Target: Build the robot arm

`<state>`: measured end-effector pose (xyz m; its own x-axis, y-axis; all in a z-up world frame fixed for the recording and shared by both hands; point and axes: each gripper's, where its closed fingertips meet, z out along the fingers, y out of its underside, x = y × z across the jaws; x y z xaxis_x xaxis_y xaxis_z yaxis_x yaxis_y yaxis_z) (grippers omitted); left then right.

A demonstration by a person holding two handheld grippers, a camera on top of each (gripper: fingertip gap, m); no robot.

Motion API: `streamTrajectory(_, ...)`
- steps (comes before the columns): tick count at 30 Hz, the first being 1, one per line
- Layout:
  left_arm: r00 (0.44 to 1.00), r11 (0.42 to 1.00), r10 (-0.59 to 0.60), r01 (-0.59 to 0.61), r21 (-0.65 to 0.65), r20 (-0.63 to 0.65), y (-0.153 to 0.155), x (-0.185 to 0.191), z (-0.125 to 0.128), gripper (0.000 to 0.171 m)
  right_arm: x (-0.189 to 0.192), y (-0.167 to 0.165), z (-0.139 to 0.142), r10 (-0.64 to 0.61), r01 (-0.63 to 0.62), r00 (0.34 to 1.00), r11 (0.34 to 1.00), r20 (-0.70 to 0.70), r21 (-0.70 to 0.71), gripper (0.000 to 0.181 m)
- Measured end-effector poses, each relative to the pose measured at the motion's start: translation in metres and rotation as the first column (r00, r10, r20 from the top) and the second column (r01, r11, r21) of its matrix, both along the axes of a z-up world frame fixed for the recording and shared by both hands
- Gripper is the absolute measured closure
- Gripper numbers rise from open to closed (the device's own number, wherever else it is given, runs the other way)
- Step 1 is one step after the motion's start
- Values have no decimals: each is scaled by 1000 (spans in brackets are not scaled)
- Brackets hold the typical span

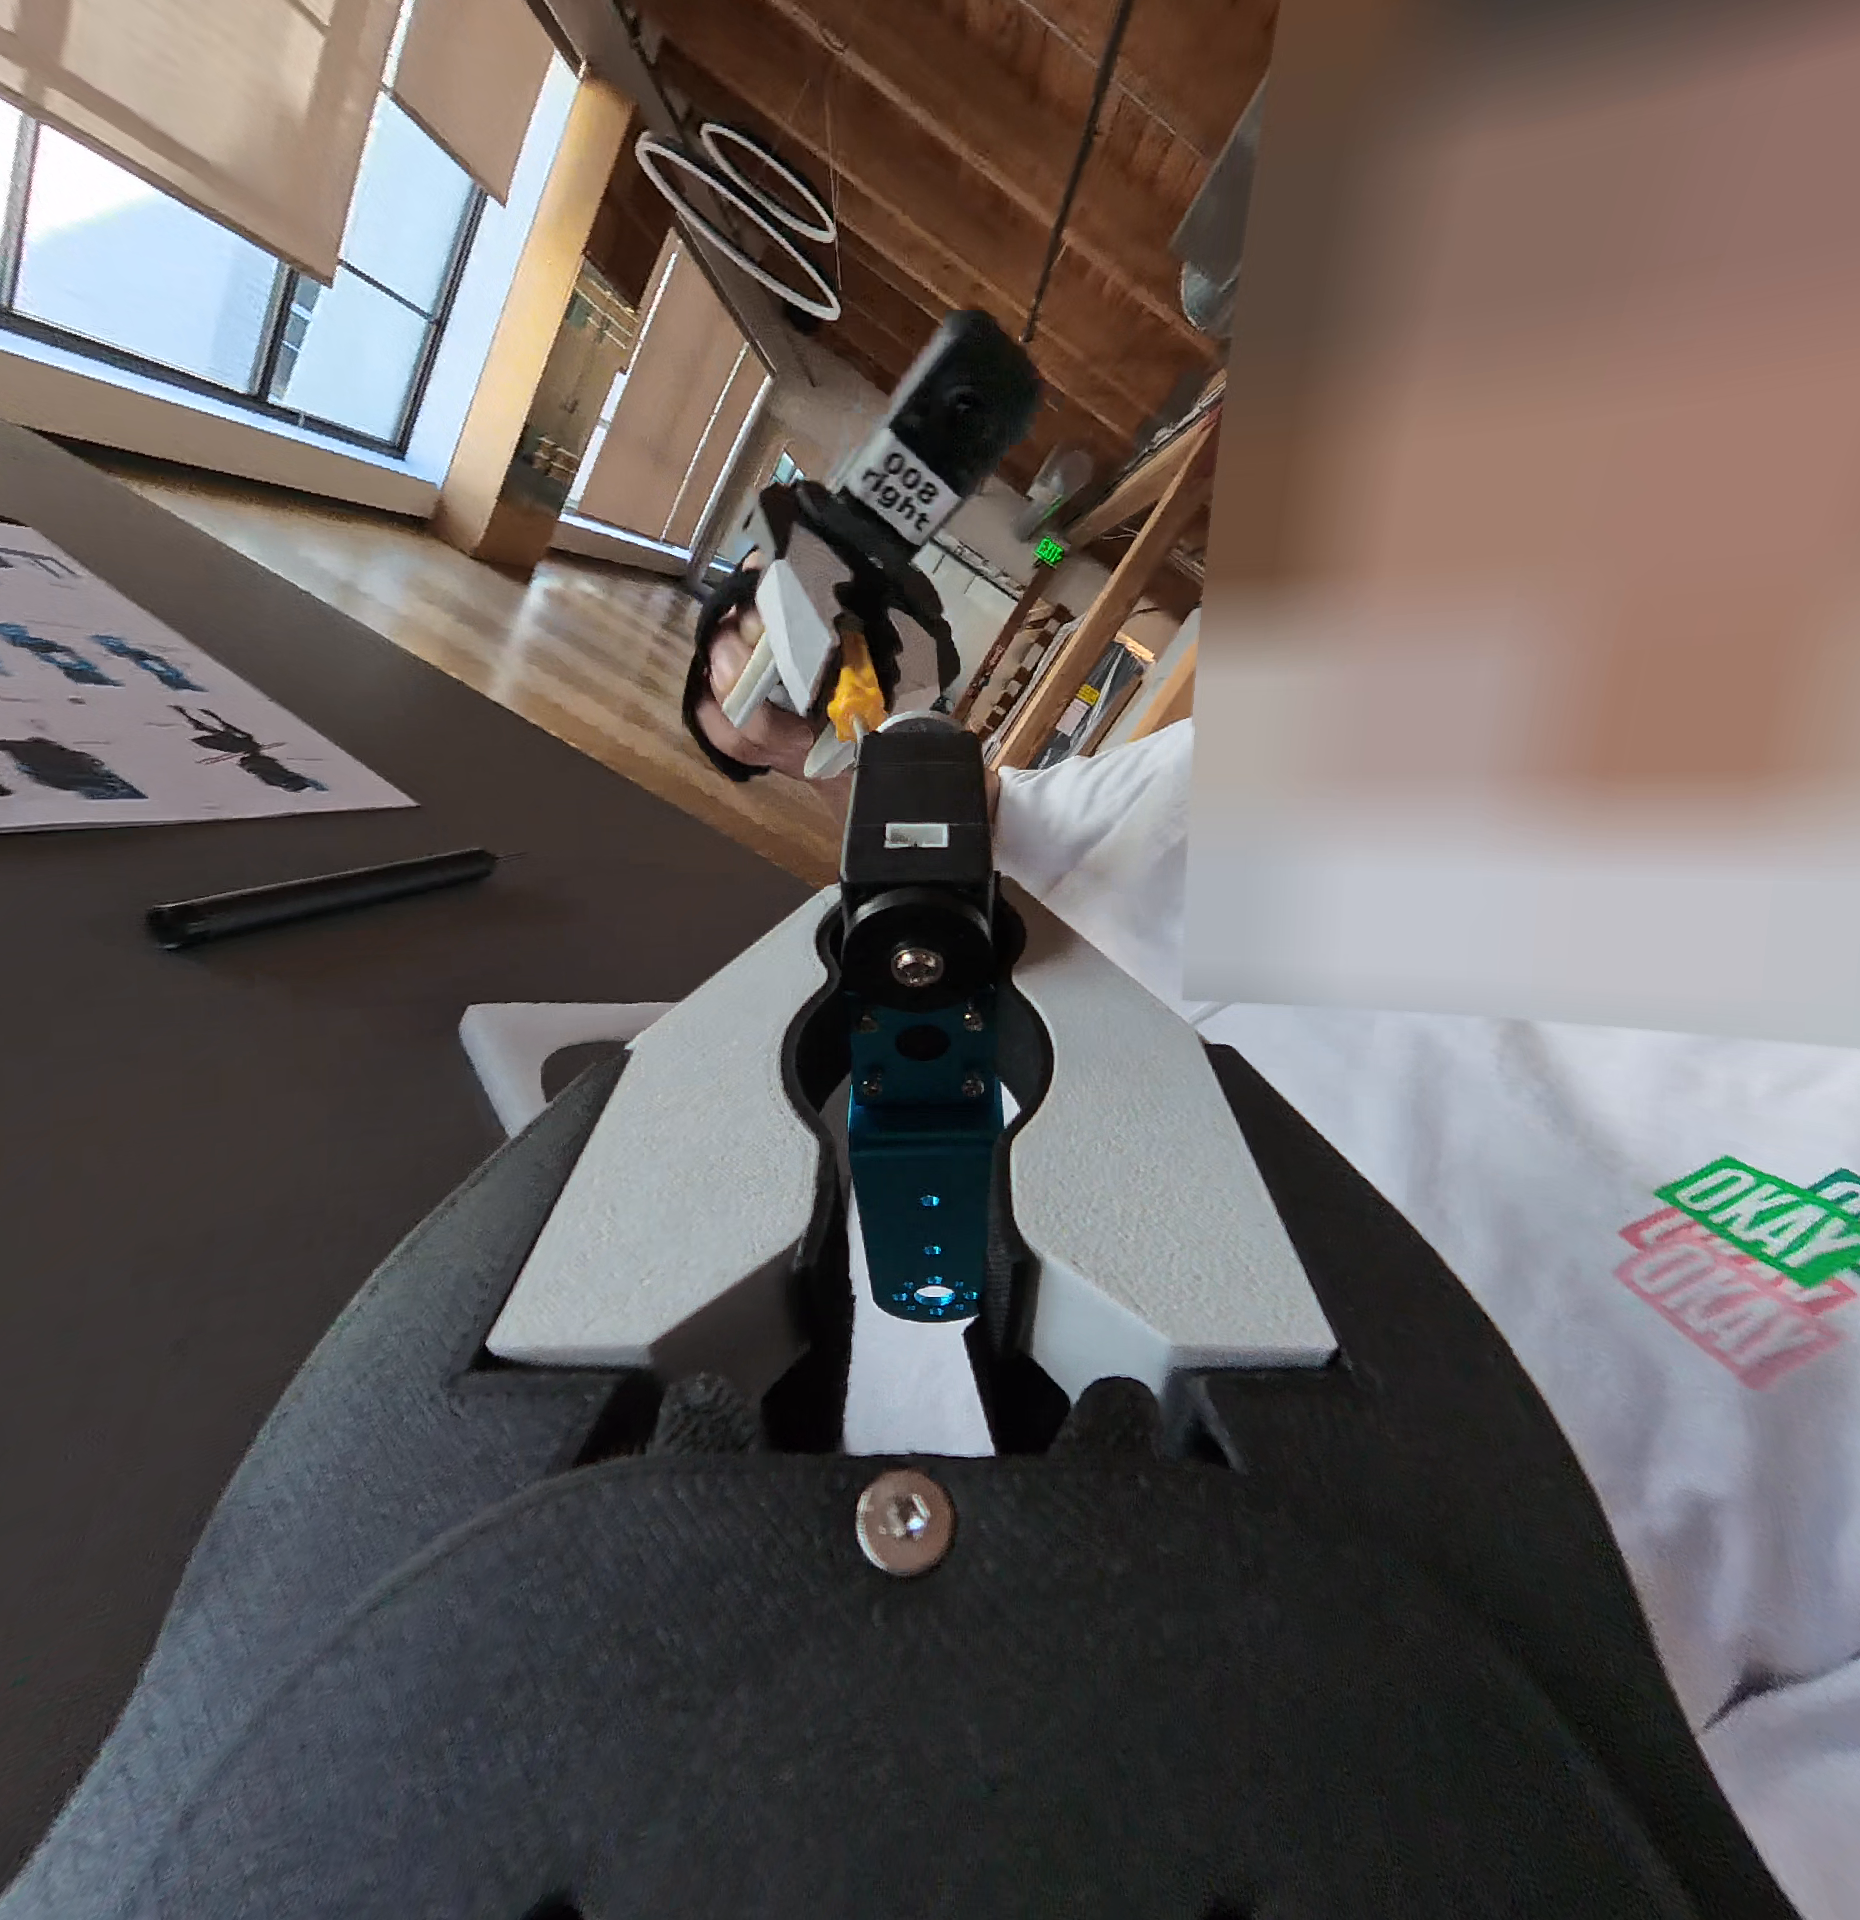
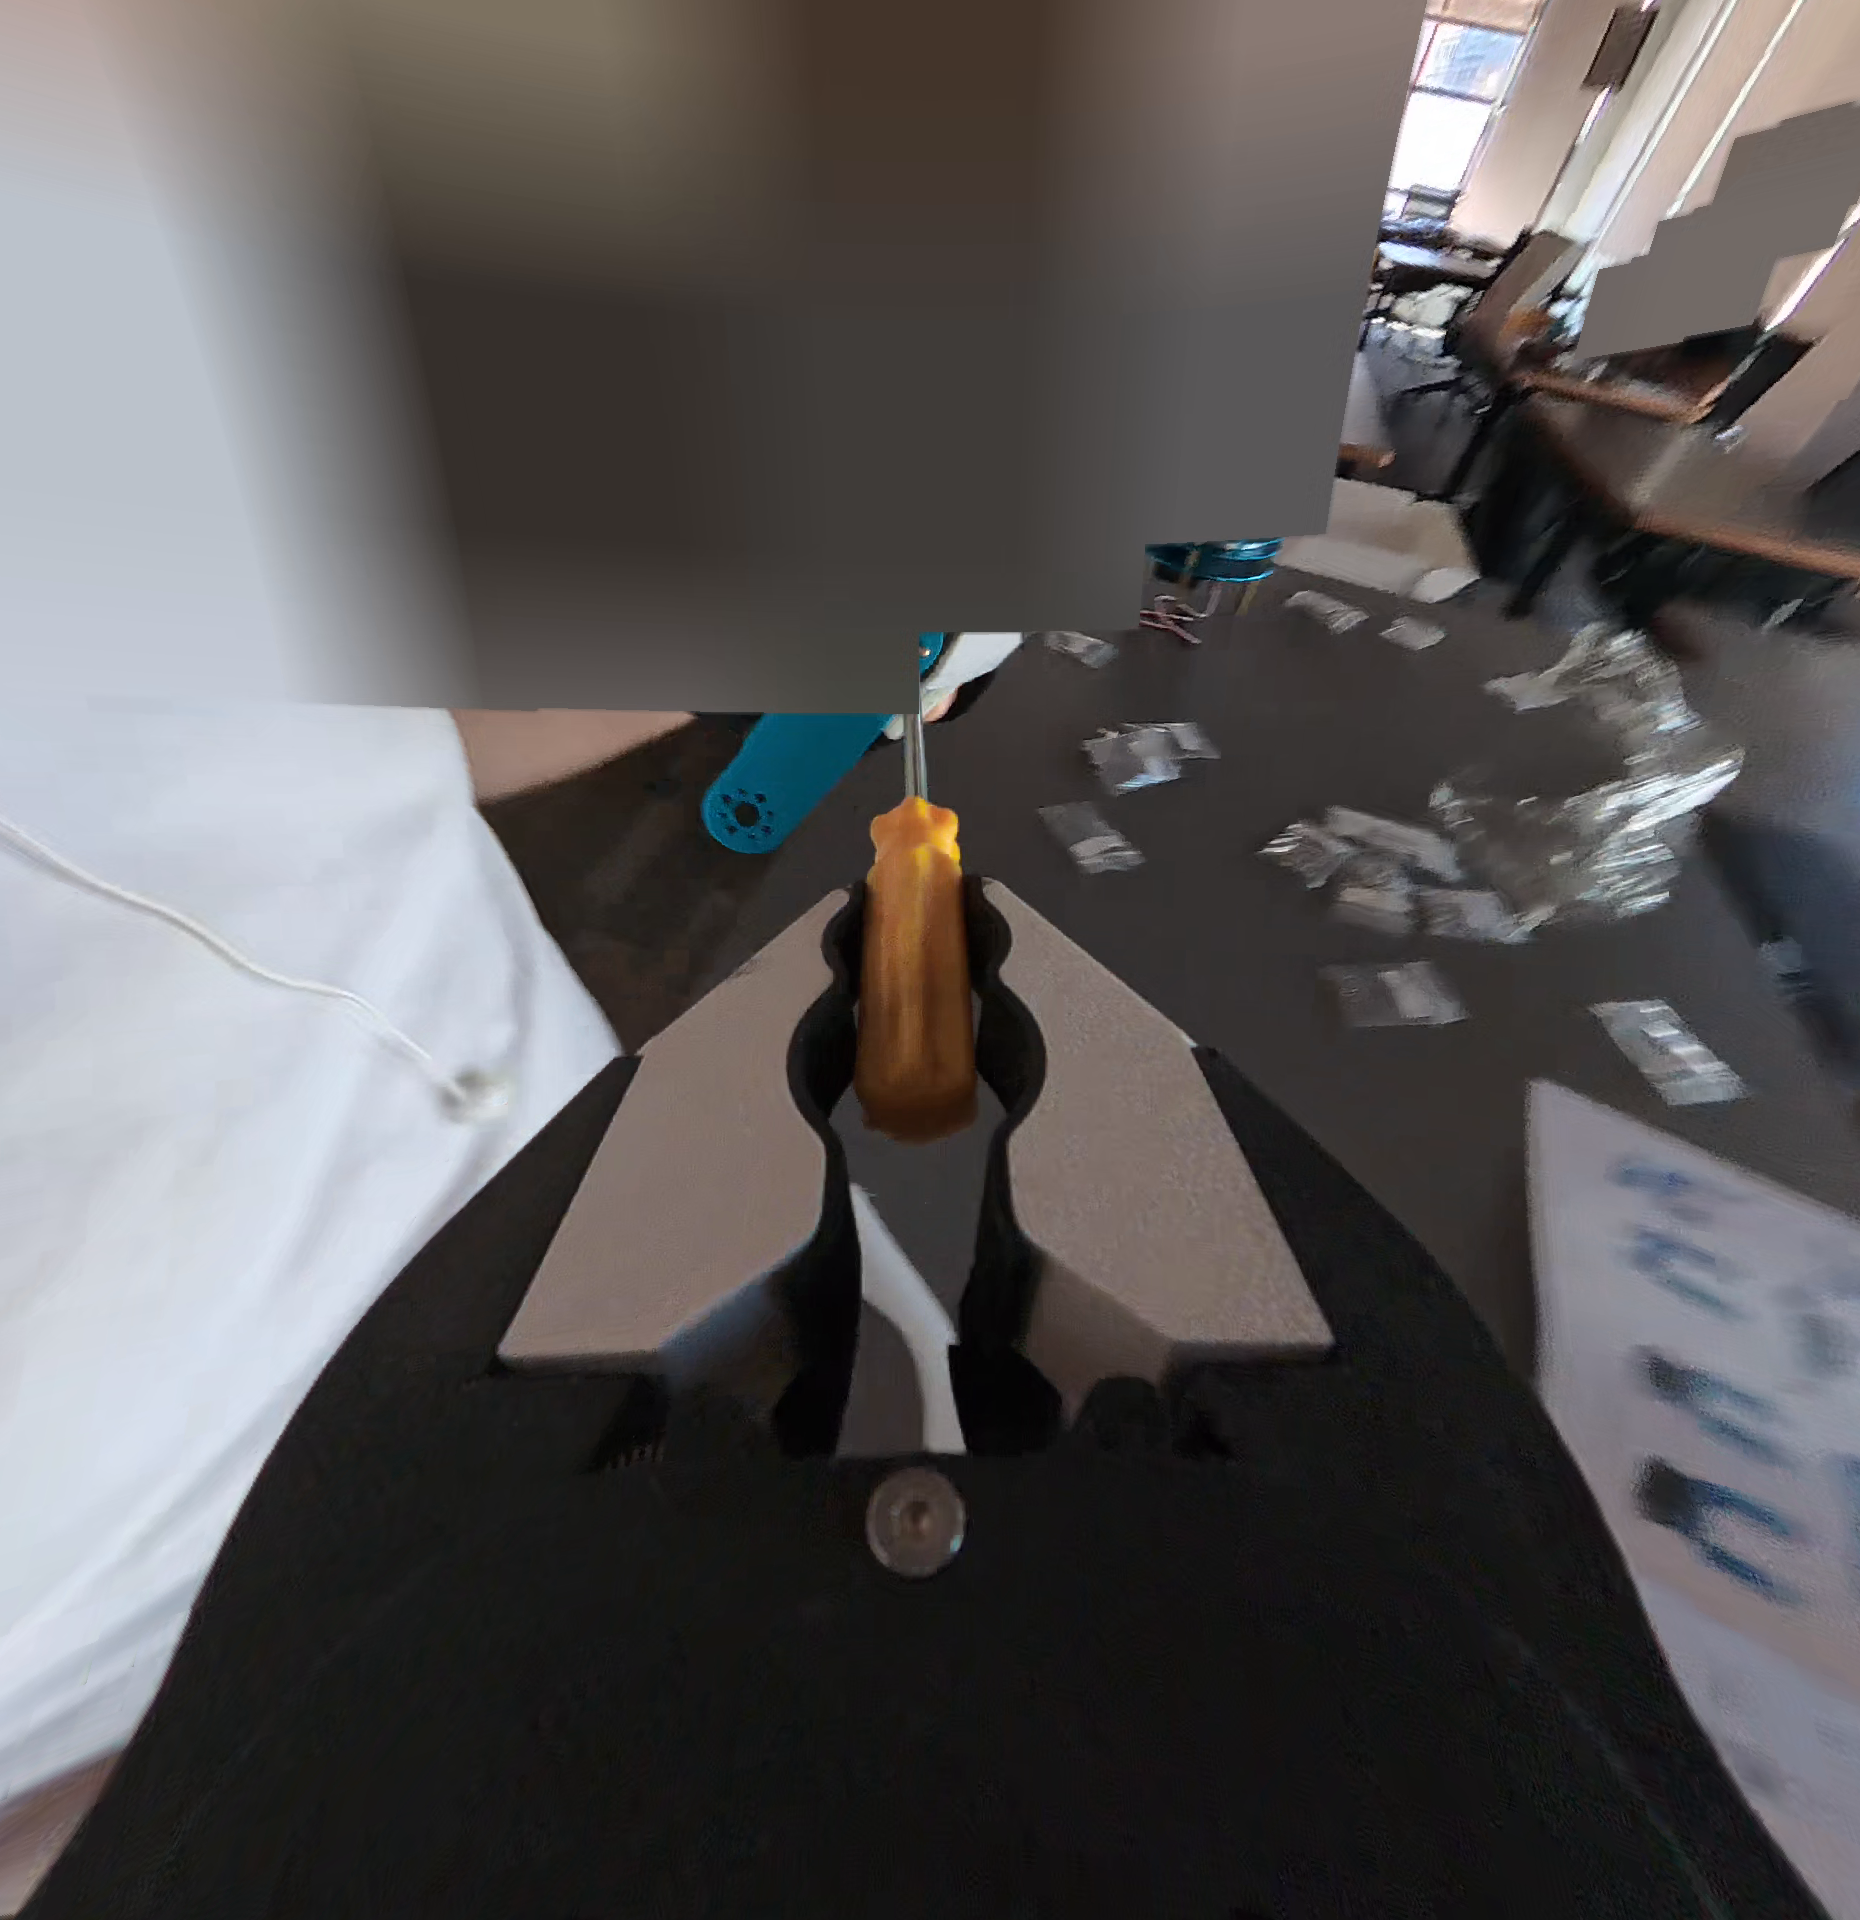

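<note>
My left gripper [image 1: 918, 935] is shut on a black servo motor [image 1: 913, 821] fixed to a blue metal bracket [image 1: 924, 1174], held up off the dark table [image 1: 282, 1039]. My right gripper [image 2: 915, 914] is shut on the orange handle of a small screwdriver [image 2: 913, 997]. Its metal shaft points forward at the blue bracket [image 2: 775, 779], where a blurred patch hides the tip. In the left wrist view the right gripper [image 1: 853, 696] sits just beyond the servo with the orange screwdriver [image 1: 853, 691] at the servo's far end.
A black pen-like rod [image 1: 318, 896] and a printed white sheet [image 1: 126, 707] lie on the table to the left. Several small clear plastic bags [image 2: 1425, 852] are scattered over the table [image 2: 1269, 1039]. A person in a white shirt [image 1: 1528, 1299] is close by.
</note>
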<state>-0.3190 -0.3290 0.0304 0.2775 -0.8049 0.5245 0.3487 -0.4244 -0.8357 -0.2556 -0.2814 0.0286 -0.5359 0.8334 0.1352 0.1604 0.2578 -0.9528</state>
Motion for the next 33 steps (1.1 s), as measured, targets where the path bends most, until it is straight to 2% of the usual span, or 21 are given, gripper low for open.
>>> streamTrajectory(2, 1000, 1000, -19, 19, -4, 9, 0, 4, 1, 150, -2, 1, 5, -20, 26, 998, 993, -59, 117, 164)
streamTrajectory(9, 1000, 1000, -25, 25, -7, -10, 5, 16, 0, 150, 0, -3, 7, 7, 20, 995, 959, -96, 284, 164)
streamTrajectory(33, 999, 999, -38, 38, 14, 4, -10, 17, 3, 150, 7, -6, 8, 29, 0, 995, 954, -94, 301, 164)
